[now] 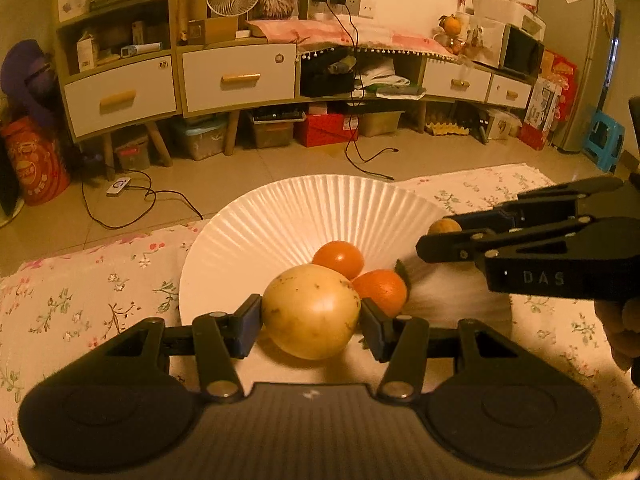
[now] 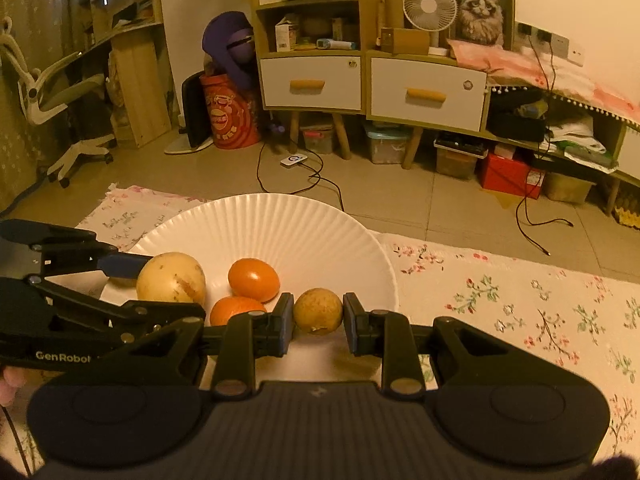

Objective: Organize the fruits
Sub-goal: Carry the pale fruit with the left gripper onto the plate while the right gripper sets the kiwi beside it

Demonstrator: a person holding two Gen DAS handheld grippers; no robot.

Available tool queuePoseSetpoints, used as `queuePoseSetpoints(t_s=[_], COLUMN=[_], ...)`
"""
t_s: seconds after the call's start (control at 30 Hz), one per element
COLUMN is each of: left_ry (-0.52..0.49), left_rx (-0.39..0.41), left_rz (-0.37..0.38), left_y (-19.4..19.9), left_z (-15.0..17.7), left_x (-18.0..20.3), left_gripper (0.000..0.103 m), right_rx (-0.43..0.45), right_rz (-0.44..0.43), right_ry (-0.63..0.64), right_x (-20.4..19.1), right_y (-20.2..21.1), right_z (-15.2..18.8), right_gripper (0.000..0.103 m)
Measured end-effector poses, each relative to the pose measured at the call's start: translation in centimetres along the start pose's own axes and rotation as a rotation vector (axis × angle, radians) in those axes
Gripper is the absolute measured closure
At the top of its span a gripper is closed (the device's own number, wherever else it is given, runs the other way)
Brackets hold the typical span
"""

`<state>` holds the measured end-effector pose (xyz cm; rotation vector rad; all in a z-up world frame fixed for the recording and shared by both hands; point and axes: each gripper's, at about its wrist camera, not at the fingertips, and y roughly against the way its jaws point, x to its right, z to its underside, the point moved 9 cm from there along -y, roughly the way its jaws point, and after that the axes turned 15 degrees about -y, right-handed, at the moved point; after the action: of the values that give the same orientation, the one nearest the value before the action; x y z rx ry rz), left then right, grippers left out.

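Note:
A white fluted paper plate lies on a floral cloth. In it are two oranges, also in the right wrist view. My left gripper is shut on a large pale yellow fruit just above the plate's near side. My right gripper is shut on a small brownish-yellow fruit over the plate's right rim. In the left wrist view the right gripper reaches in from the right.
The floral cloth covers the surface around the plate. Beyond it lie a tiled floor with black cables, a low cabinet with white drawers, storage boxes under it and a blue stool at far right.

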<state>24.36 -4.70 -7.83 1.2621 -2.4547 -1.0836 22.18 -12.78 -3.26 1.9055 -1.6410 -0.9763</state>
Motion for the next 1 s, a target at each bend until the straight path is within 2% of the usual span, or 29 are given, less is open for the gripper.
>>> queuePoseSetpoints(t_s=[0.7,0.83,1.0], left_ry=[-0.043,-0.043,-0.043], left_rx=[-0.013,0.002,0.005], left_rz=[0.004,0.003,-0.007], left_y=[-1.0,-0.6,0.4], left_z=[-0.8,-0.9,-1.0], left_x=[-0.1,-0.1,0.0], left_gripper=[0.044,0.036,0.030], right_rx=[-0.028,-0.010,0.014], right_rz=[0.006,0.020,0.017], right_ry=[0.042,0.025,-0.010], right_x=[-0.5,-0.2,0.1], right_y=[-1.7,-1.3,-0.1], right_z=[-0.2,-0.5,-0.9], right_gripper=[0.079,0.068,0.048])
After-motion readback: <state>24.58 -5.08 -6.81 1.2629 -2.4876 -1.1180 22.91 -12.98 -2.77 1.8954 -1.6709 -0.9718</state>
